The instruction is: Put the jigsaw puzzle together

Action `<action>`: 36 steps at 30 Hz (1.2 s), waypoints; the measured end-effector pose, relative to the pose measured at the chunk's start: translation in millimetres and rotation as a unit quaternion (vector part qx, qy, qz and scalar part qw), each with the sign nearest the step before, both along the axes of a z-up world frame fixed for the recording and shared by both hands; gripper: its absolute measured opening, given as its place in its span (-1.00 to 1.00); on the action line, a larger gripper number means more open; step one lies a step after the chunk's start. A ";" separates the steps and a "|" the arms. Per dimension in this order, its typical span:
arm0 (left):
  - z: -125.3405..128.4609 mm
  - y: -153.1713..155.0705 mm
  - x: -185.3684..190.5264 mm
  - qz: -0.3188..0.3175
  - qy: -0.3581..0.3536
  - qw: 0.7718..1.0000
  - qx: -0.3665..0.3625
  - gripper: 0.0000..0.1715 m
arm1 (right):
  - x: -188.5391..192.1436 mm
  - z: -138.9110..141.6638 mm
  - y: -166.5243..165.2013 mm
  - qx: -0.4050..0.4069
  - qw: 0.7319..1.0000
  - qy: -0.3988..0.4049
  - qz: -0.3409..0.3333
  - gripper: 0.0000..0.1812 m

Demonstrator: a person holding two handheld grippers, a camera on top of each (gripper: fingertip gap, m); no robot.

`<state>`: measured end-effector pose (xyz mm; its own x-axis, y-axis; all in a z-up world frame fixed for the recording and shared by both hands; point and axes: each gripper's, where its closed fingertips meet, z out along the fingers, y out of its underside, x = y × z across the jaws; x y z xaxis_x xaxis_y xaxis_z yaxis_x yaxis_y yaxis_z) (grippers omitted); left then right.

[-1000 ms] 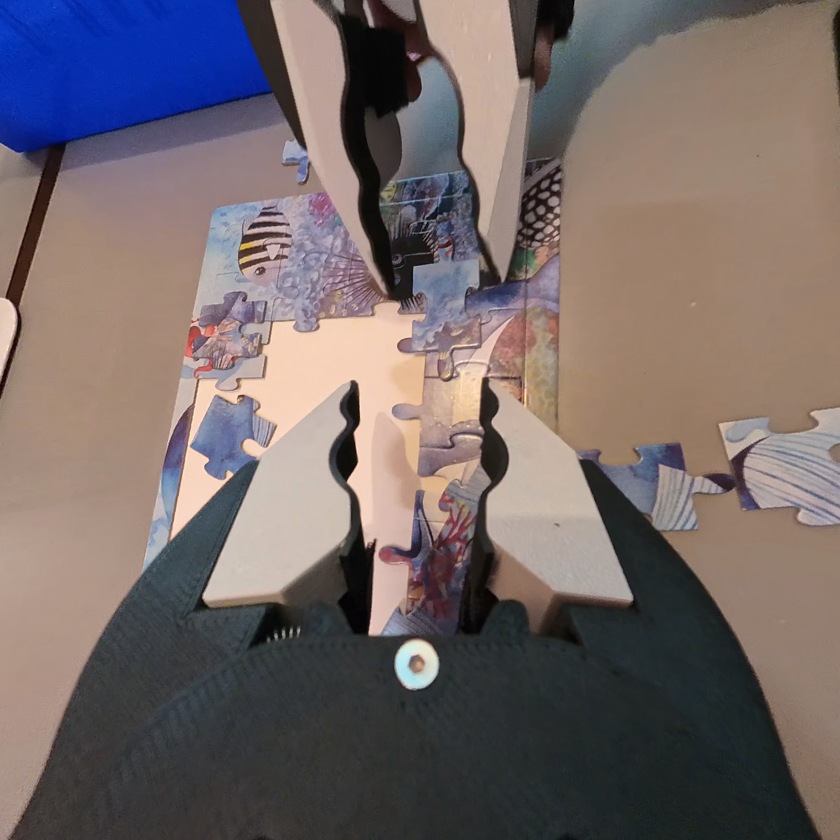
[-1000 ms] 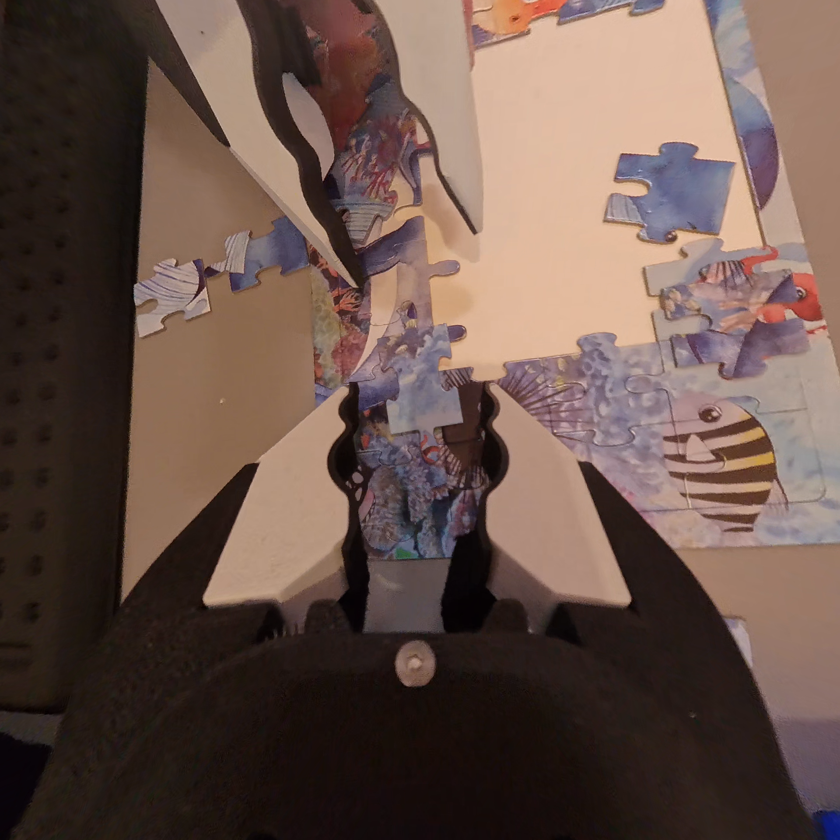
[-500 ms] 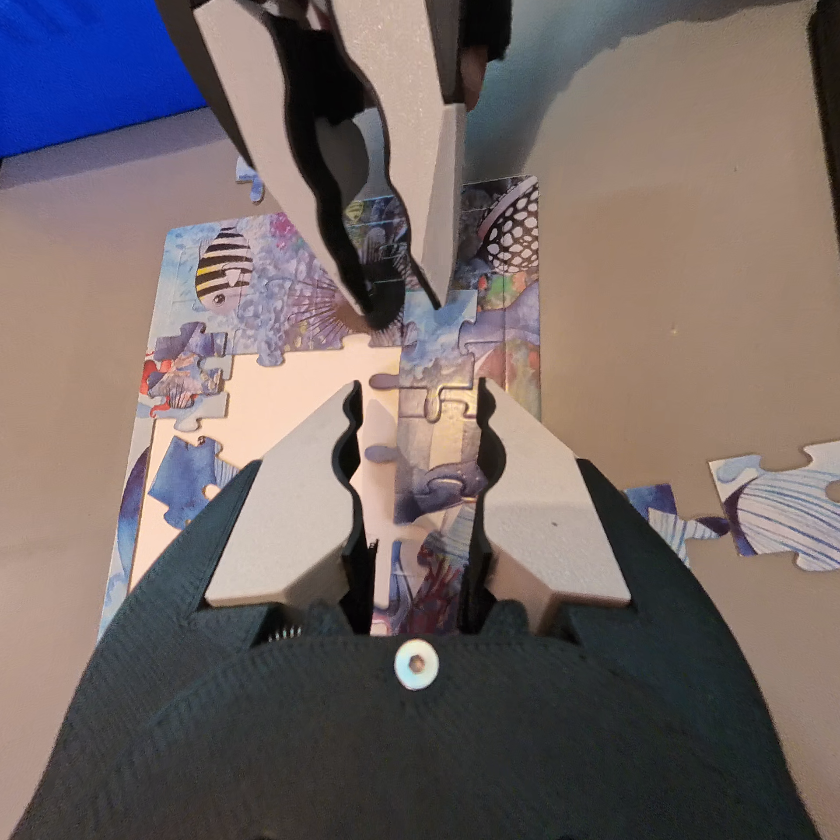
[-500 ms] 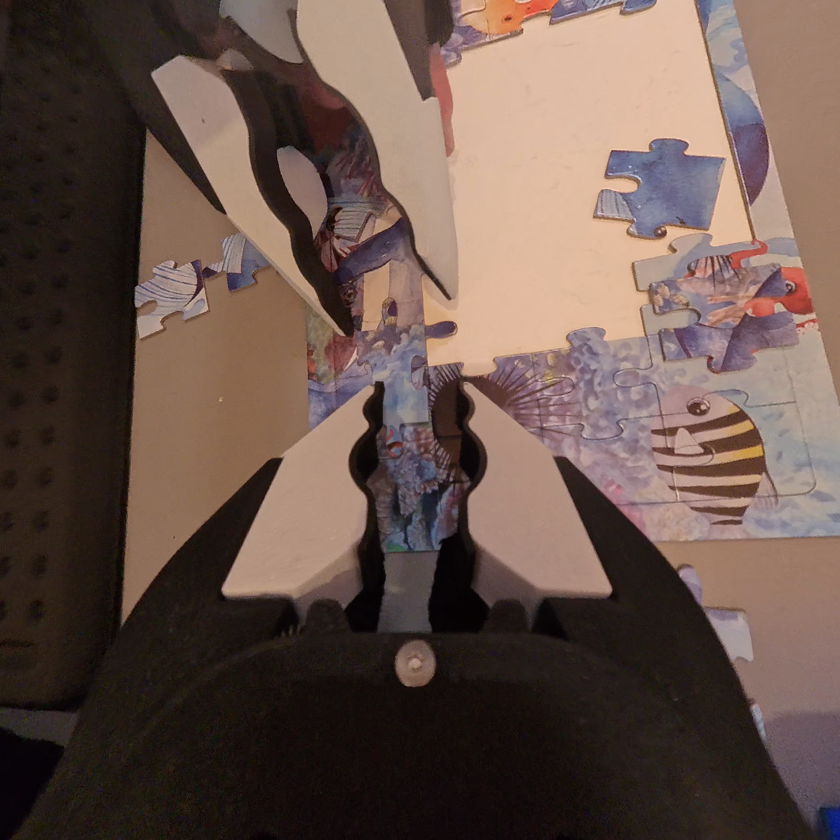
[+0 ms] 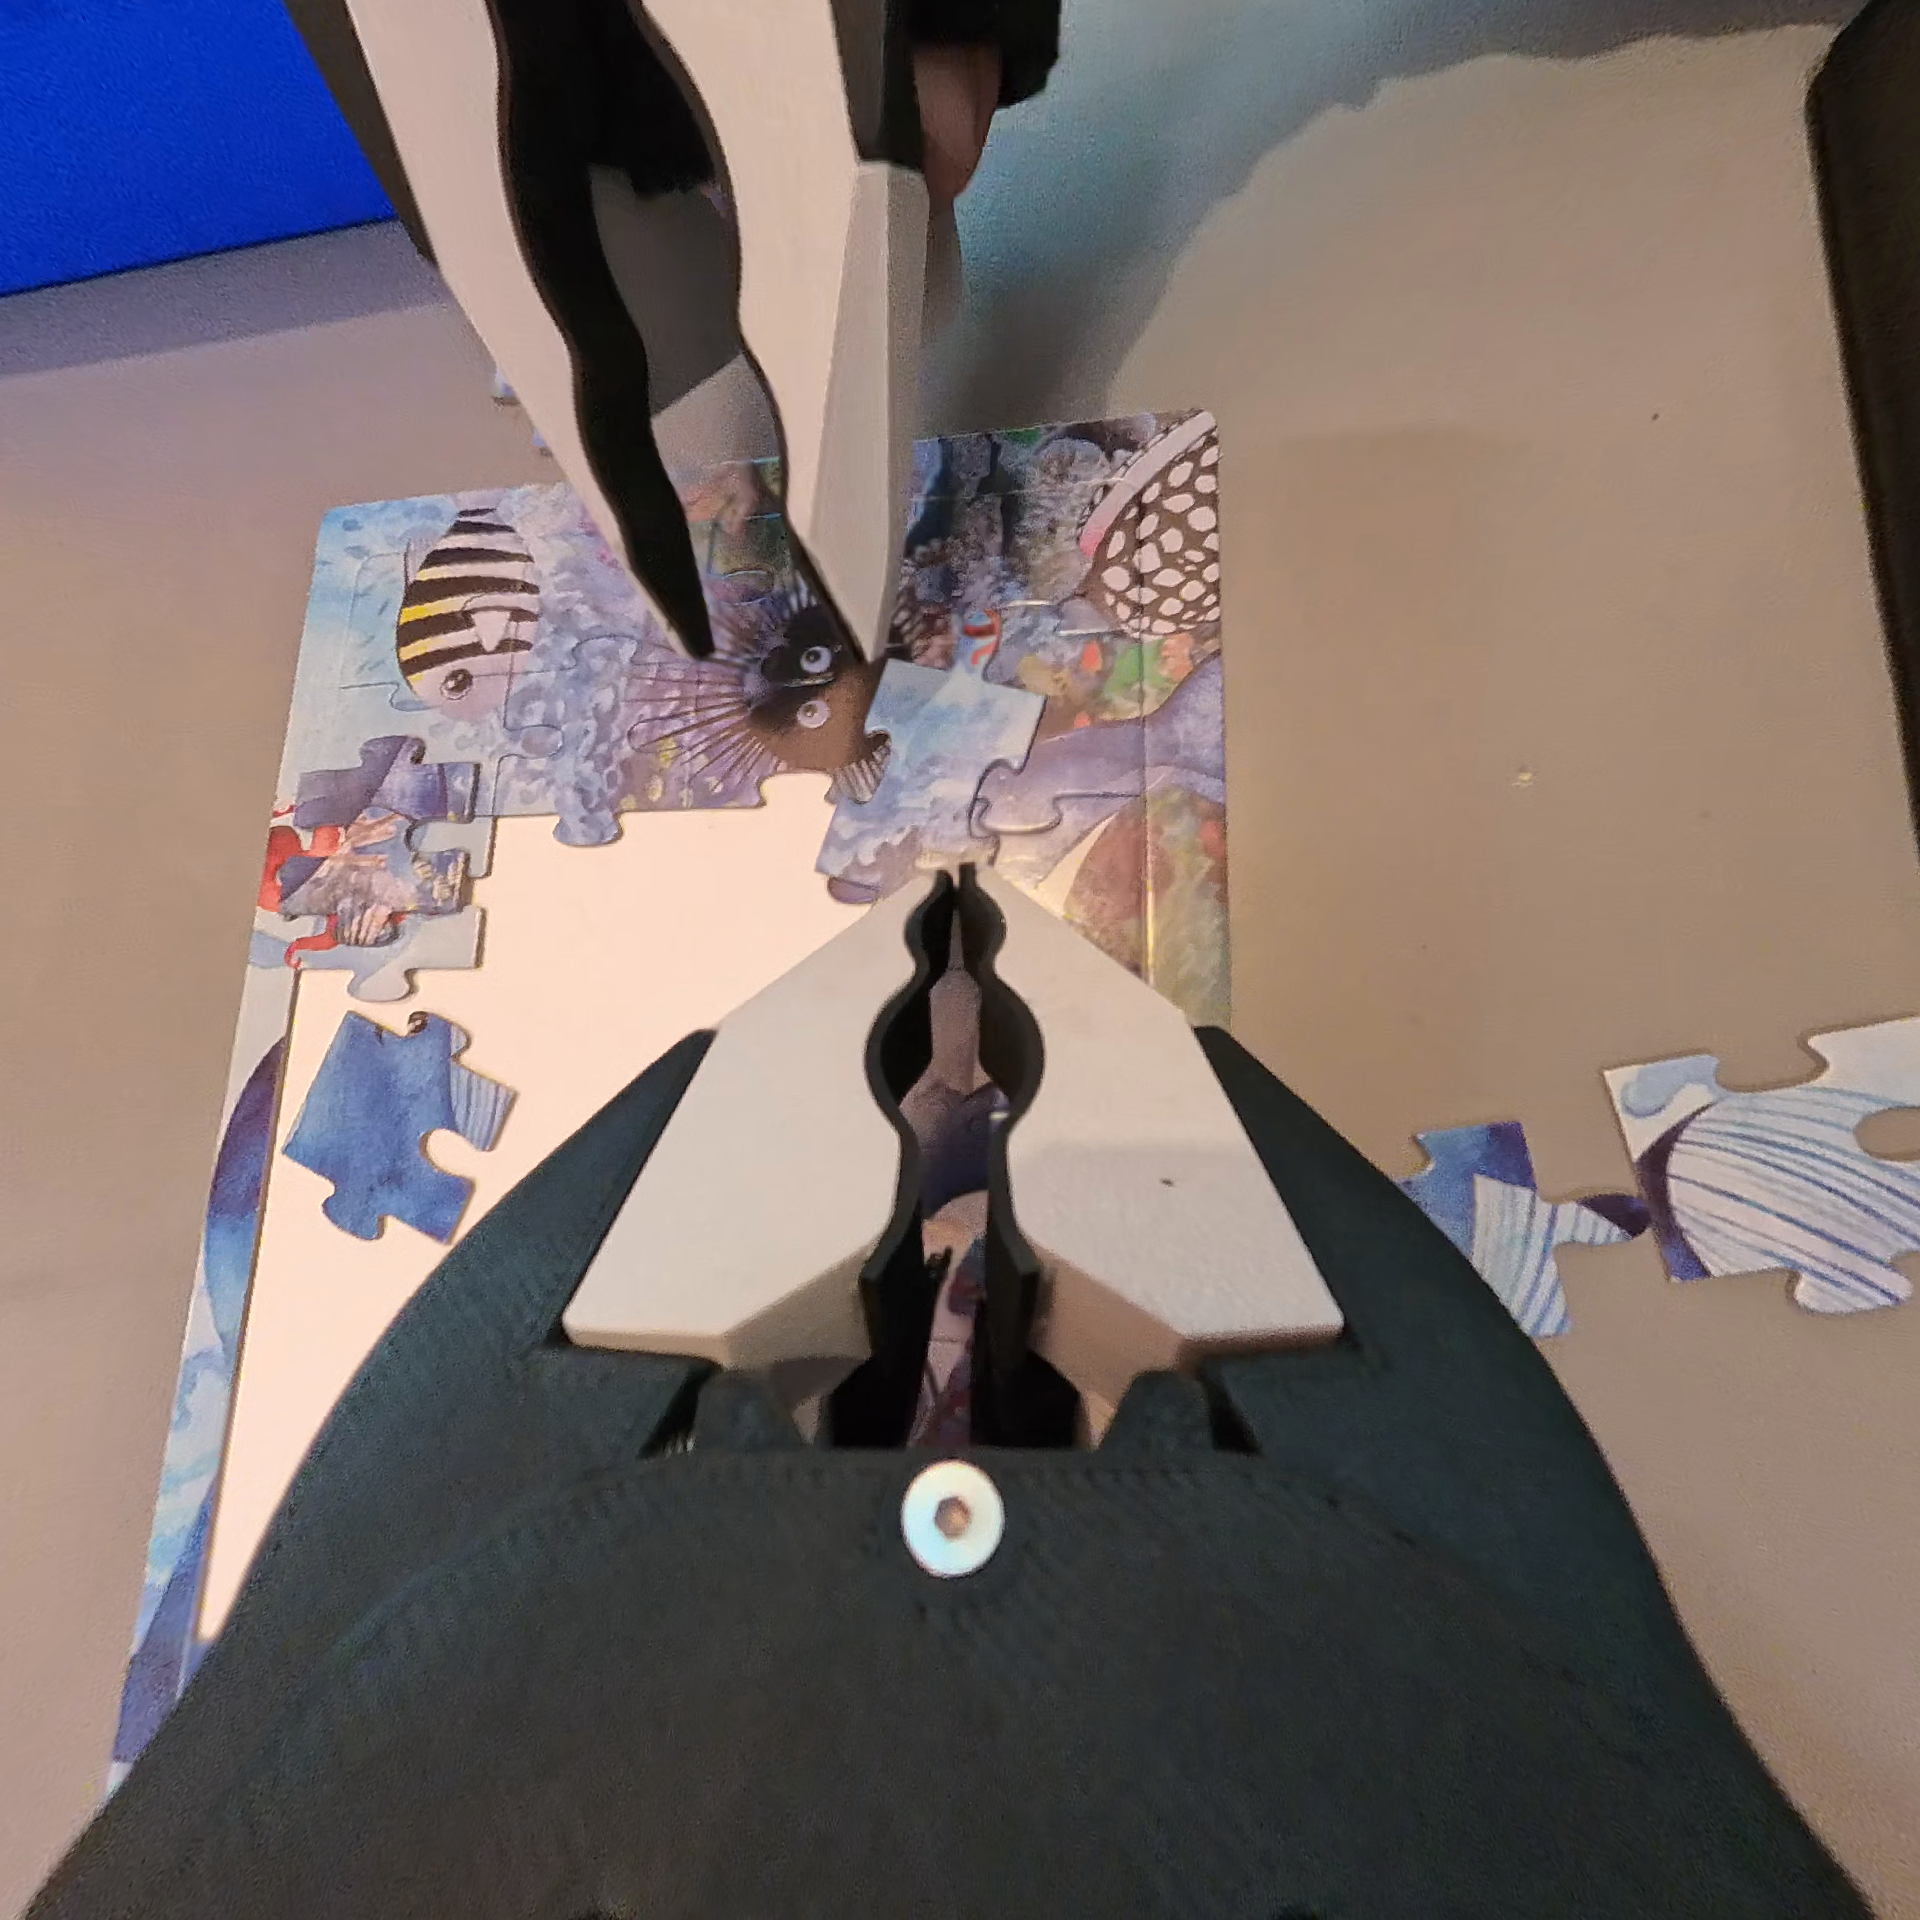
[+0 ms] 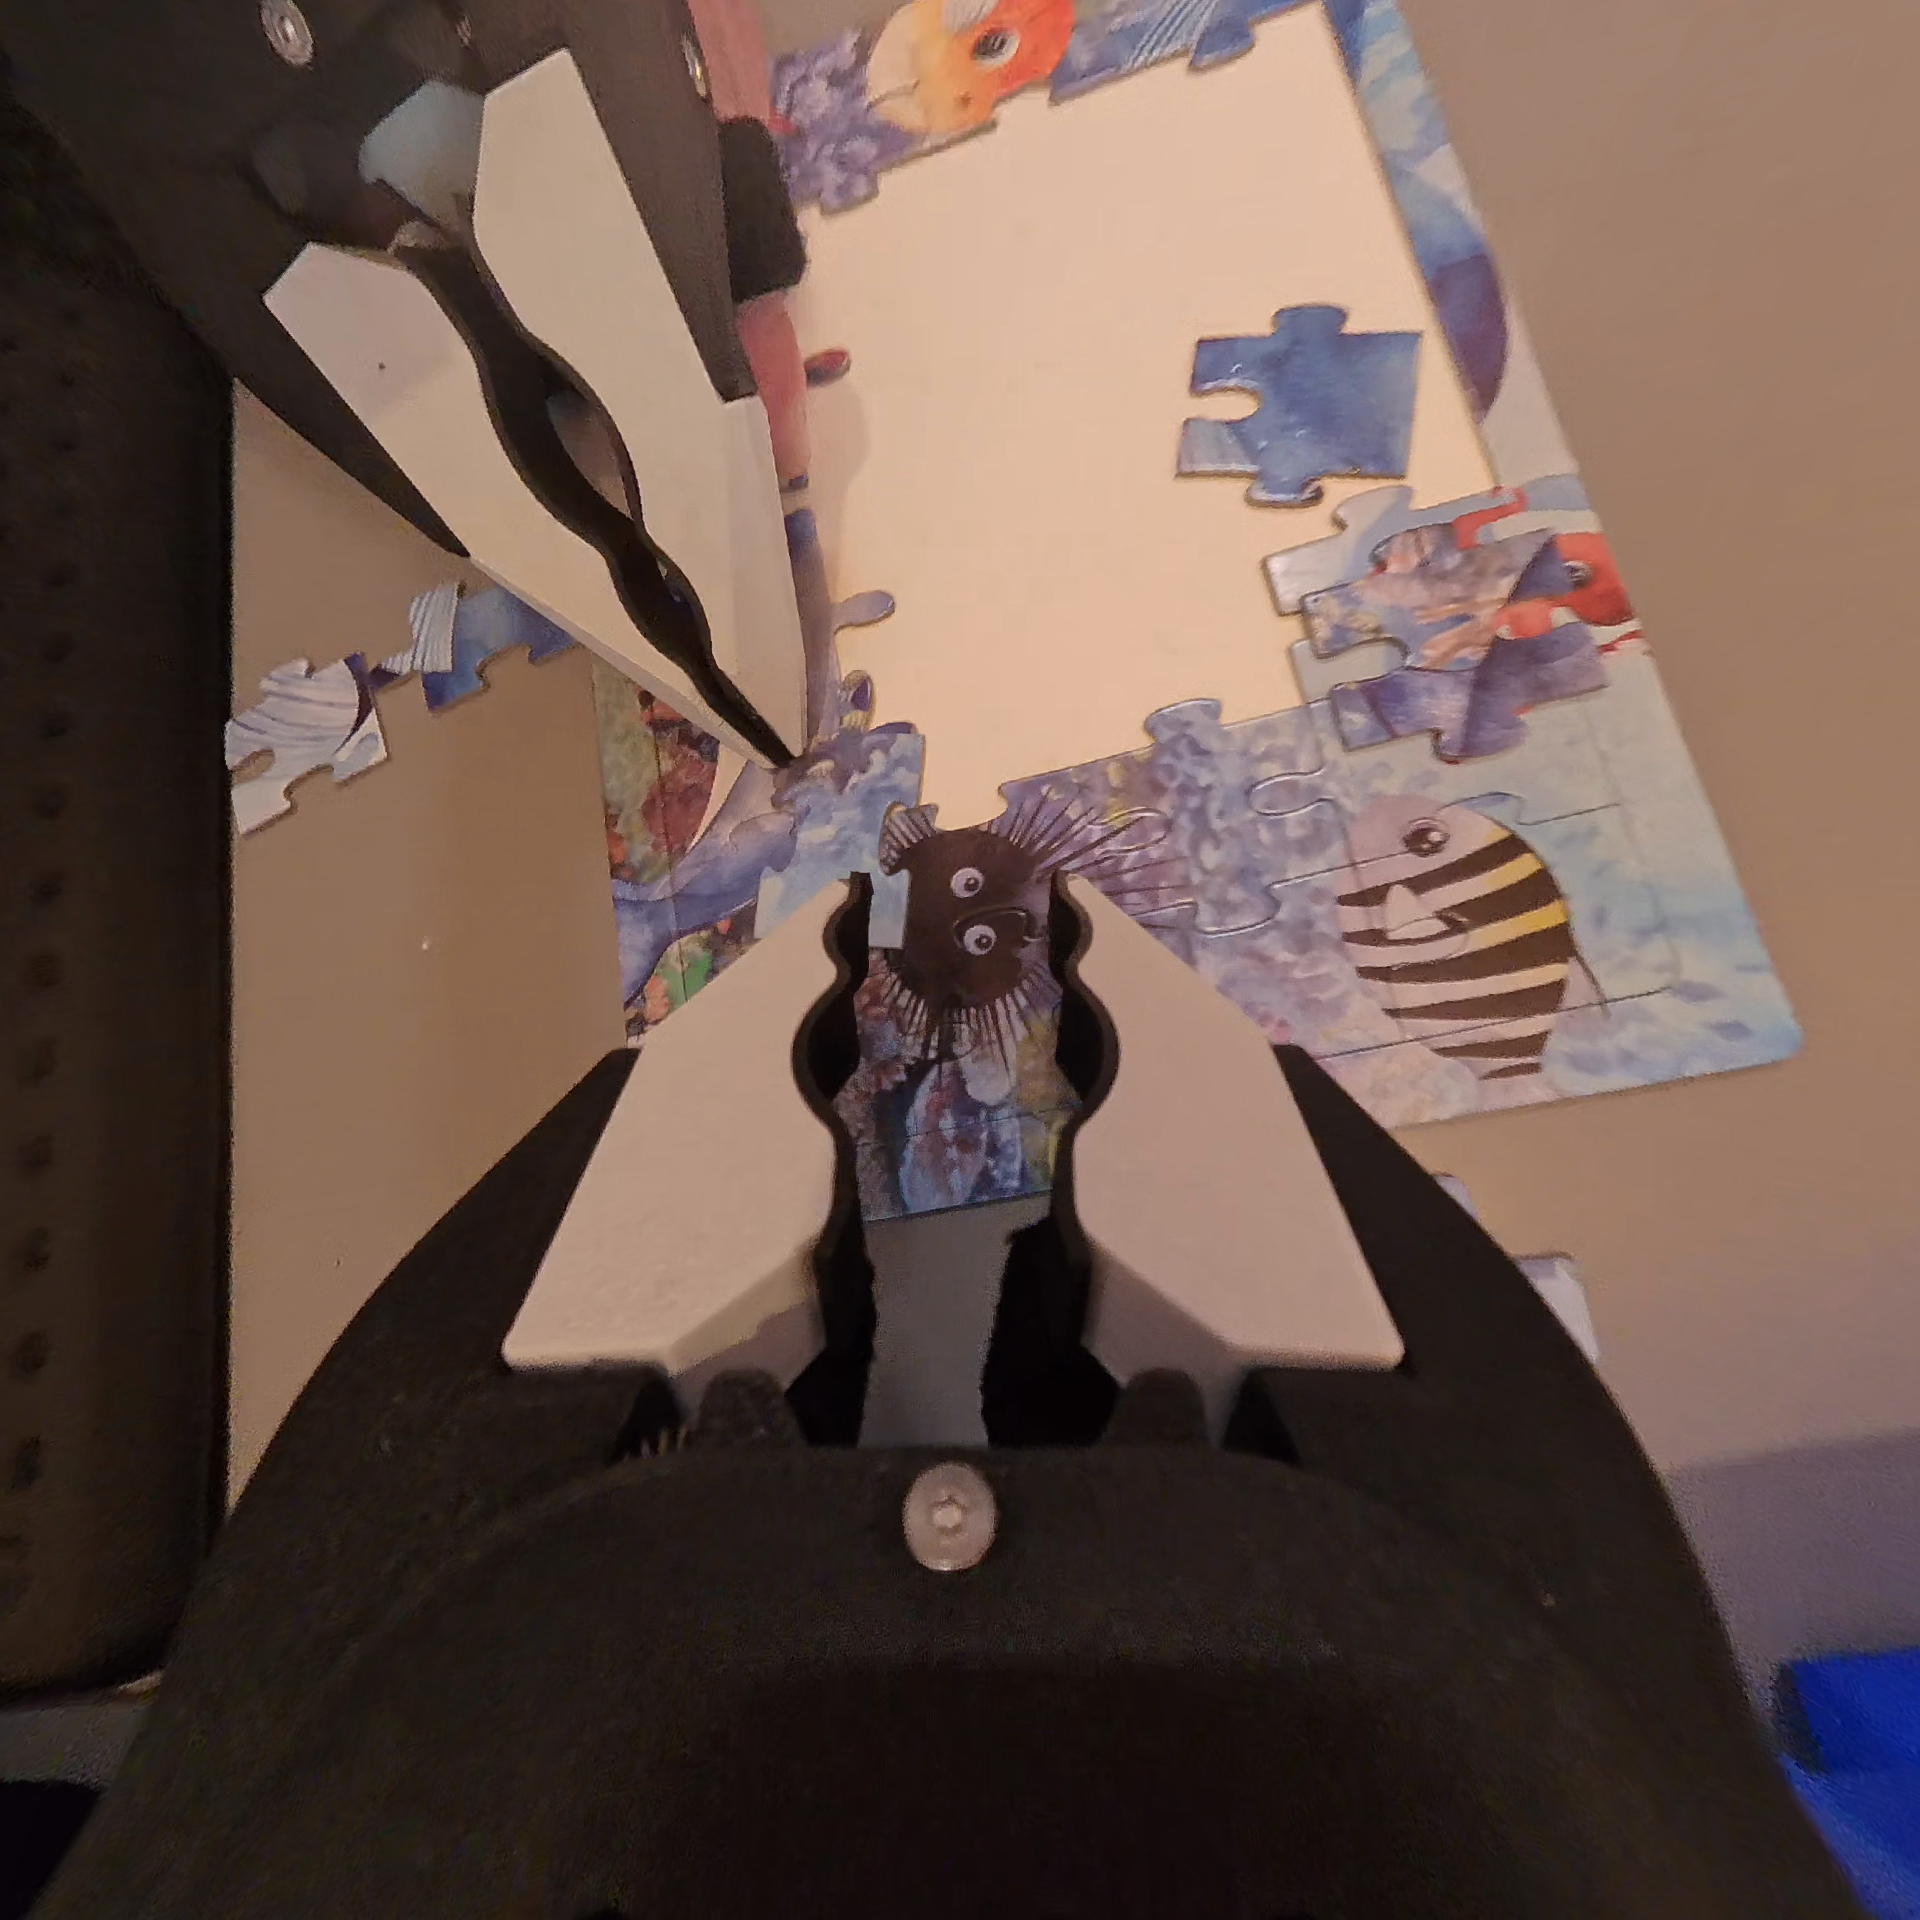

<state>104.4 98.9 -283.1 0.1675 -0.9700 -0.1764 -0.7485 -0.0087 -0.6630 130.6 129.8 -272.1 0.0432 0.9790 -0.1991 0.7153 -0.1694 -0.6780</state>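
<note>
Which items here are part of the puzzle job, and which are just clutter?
Job:
- partly filled sea-life puzzle tray
- loose dark-blue piece on its bare cream base
- pale-blue piece at the shut left gripper
- open right gripper
- two striped white-and-blue pieces on the tan table

Lying about:
- blue block
- dark perforated panel

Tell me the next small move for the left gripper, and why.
Probably nudge the shut left gripper forward and down on the pale-blue piece: its tips touch that piece's near edge, which looks slightly skewed, not yet flush. The right gripper hangs open over the black spiky fish.
</note>
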 end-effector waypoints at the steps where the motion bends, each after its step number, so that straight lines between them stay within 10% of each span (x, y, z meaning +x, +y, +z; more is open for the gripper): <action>1: 2.1 2.1 -2.4 0.000 -0.001 1.000 0.000 -0.96 | -0.1 3.3 2.8 0.001 1.000 0.009 -0.007 -0.64; 6: 28.4 49.7 -9.8 0.054 -0.036 0.998 0.007 -0.51 | 1.5 4.4 15.7 0.021 0.999 0.009 -0.034 -0.64; 12: 1.5 114.7 -17.0 0.107 0.025 0.994 0.027 -0.24 | 5.6 4.6 20.6 0.021 0.999 0.013 -0.044 -0.65; 24: -2.4 127.3 -12.0 0.082 -0.025 0.991 -0.105 -0.36 | 10.0 -3.5 24.1 0.000 0.998 0.006 -0.054 -0.63; 36: -2.6 132.6 -15.9 0.083 -0.033 0.993 -0.080 -0.63 | 16.1 1.3 29.7 0.001 0.998 0.012 -0.070 -0.64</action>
<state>88.5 231.5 -285.7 0.3329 -0.9429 -0.0058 -0.6826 -0.2368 -0.6913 146.7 159.5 -270.8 0.1737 0.9643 -0.2001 0.6680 -0.2646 -0.6955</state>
